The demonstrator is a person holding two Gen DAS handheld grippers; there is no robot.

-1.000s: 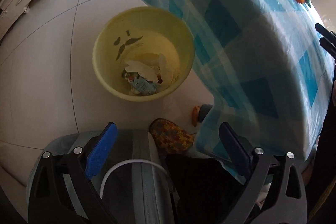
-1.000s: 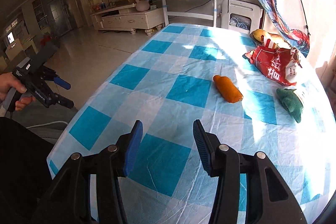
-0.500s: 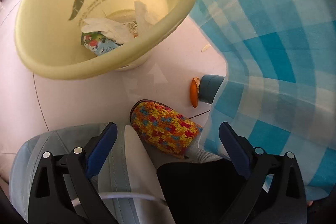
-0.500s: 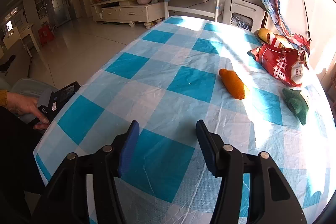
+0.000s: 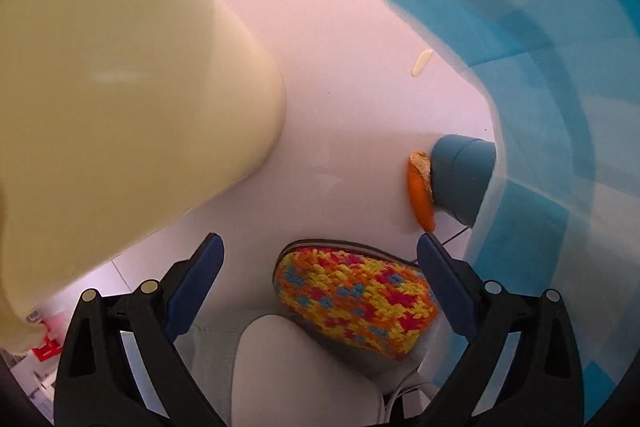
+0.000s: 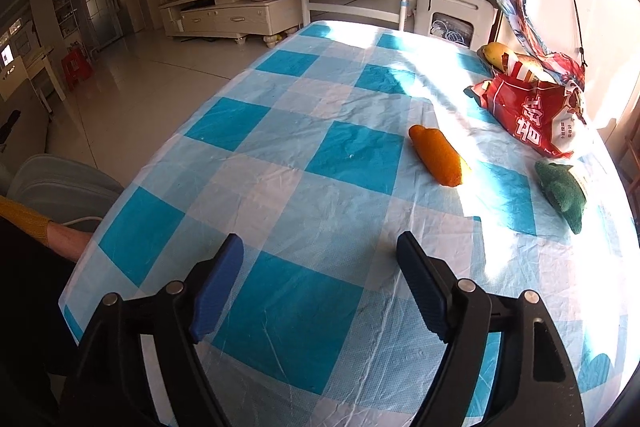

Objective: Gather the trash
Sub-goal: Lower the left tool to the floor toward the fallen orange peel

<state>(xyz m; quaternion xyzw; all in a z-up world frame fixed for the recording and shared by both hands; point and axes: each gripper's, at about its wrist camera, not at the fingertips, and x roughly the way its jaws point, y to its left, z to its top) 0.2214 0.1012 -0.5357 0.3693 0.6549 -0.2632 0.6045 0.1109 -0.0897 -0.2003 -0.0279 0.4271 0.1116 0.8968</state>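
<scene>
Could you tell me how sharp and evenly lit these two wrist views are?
Left wrist: the yellow bin is soft and very close, the tablecloth blurred. Right wrist: sharp, hard sunlight glaring beside the orange piece; fisheye bends the edges.

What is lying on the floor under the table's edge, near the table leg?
An orange peel lies against the blue table leg, with a pale scrap farther back. The checked tablecloth hangs over the edge and hides whatever lies deeper under the table.
</scene>
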